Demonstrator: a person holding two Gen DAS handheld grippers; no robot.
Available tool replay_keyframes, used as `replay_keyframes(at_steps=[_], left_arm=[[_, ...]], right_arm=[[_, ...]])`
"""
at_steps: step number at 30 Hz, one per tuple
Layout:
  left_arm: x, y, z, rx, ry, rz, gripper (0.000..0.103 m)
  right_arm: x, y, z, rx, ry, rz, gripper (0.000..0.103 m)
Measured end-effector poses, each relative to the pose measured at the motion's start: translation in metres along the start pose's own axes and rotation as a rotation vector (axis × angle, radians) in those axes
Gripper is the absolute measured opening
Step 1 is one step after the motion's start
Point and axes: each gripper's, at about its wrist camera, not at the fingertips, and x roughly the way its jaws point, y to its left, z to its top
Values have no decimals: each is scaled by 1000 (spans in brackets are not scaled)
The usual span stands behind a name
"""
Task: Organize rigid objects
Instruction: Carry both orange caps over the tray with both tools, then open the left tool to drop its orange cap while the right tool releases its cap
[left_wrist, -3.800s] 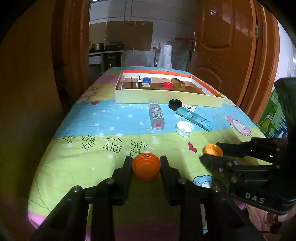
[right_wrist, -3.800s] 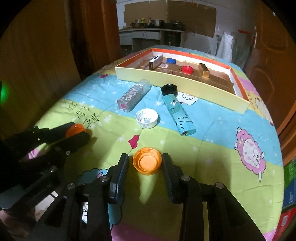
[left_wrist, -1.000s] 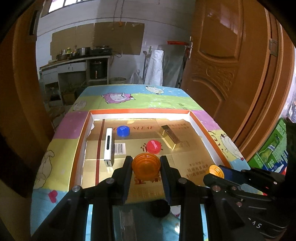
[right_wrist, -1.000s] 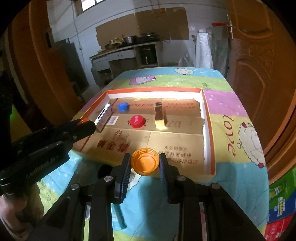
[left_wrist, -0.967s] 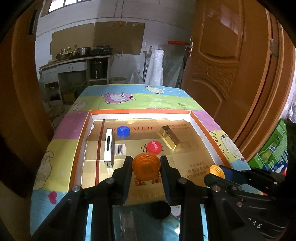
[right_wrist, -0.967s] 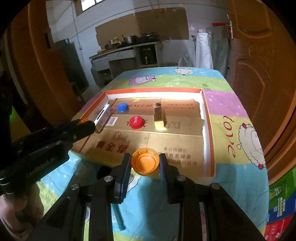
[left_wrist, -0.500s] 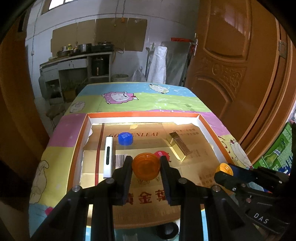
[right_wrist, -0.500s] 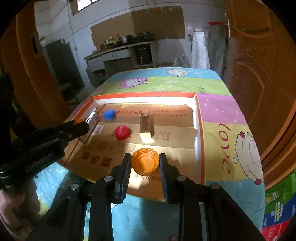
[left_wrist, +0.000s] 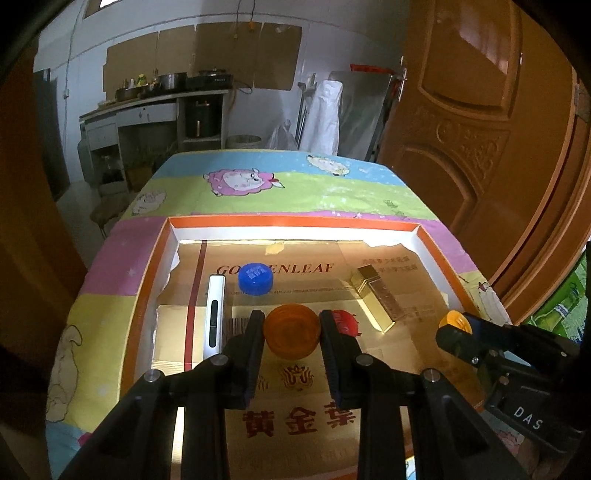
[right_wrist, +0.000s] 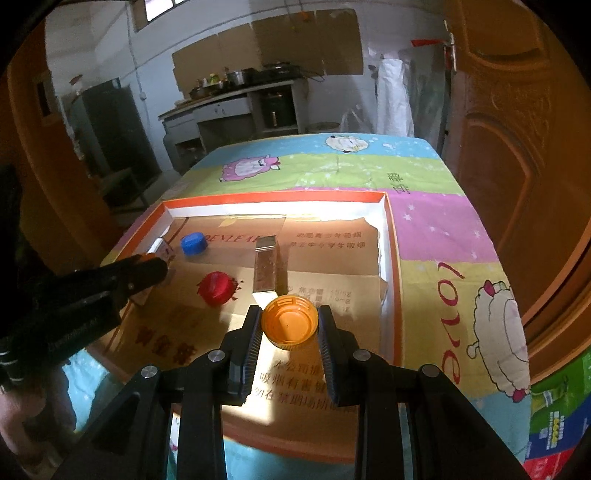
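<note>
Left wrist view: the left gripper (left_wrist: 291, 334) has its jaws clenched on an orange cap (left_wrist: 291, 330), domed side up, pads pressing on both sides of it. The cap is held above the cardboard floor of a shallow box (left_wrist: 295, 223) with an orange rim and white inner walls. The box stands on a counter covered by a cartoon-sheep cloth (left_wrist: 280, 184). Inside the box lie a blue cap (left_wrist: 255, 278), a white slim device (left_wrist: 214, 317) just left of the held cap, a red cap (left_wrist: 345, 321) partly hidden behind the right finger, and a gold rectangular case (left_wrist: 378, 302) lying at a slant. At the right edge the right gripper (left_wrist: 452, 326) enters, grasping a second orange cap (left_wrist: 452, 320) at its tip, over the box's right portion.

Right wrist view: the right gripper (right_wrist: 290, 326) has its jaws clenched on the second orange cap (right_wrist: 290, 325), hollow side up, held above the box (right_wrist: 391, 236) near its right-hand wall. Just beyond it lies the gold rectangular case (right_wrist: 266, 267); the red cap (right_wrist: 216, 288) and the blue cap (right_wrist: 192, 243) lie to the left. The left gripper (right_wrist: 157, 271) reaches in from the left, its tip over the box's left portion; whatever it holds is hidden from this angle. The white slim device (right_wrist: 157, 245) shows only at its far end.
</note>
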Motion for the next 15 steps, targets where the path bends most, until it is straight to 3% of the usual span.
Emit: replay_keyframes(at_steps=[15], left_arm=[[29, 4, 1, -21, 82, 10, 30]], right_arm=[[24, -11, -1, 26, 41, -5, 31]])
